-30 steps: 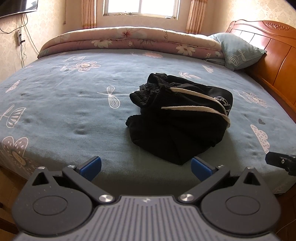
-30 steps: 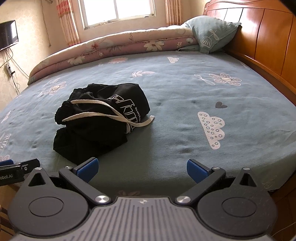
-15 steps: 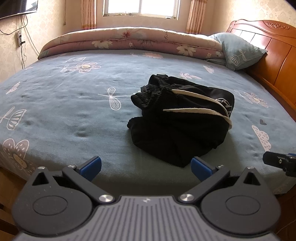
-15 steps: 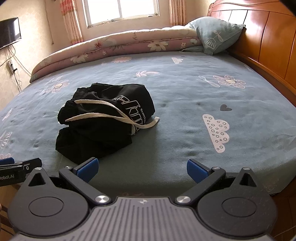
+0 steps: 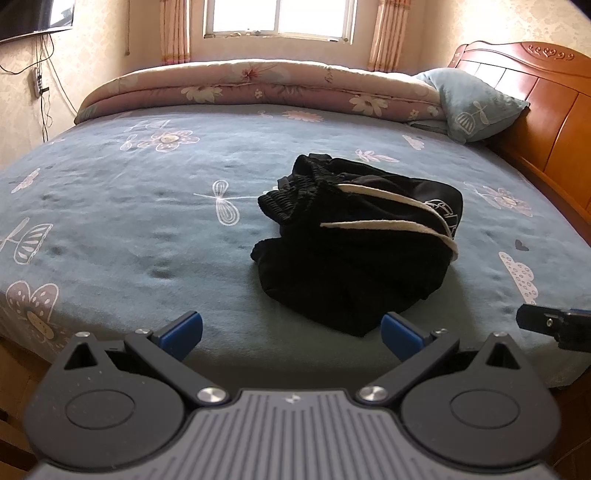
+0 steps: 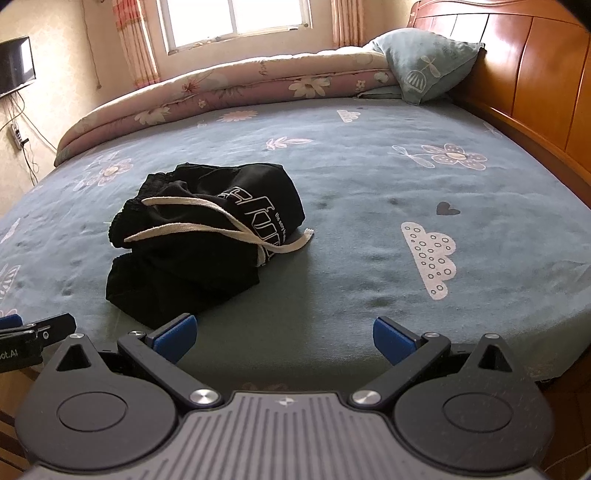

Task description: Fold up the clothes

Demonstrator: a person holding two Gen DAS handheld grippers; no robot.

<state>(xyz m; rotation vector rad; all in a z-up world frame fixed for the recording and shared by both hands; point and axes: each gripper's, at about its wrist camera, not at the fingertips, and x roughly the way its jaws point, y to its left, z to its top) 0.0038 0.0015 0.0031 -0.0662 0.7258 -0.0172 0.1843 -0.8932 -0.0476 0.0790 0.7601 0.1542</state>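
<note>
Home bedroom: bed [image 5: 147, 206] ahead of the gripper, wooden headboard [image 6: 524, 74] right, curtained window [image 5: 277, 18] beyond.

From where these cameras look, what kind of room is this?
Most likely a home bedroom: a bed with a wooden headboard, a rolled floral quilt beside a pillow, and black trousers awaiting folding.

Partial "ot.AI" on the left hand-held gripper [image 6: 35, 341].

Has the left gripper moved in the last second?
Yes. The left gripper has advanced slightly toward the black shorts: the bed's near edge sits lower in its view than before.
</note>
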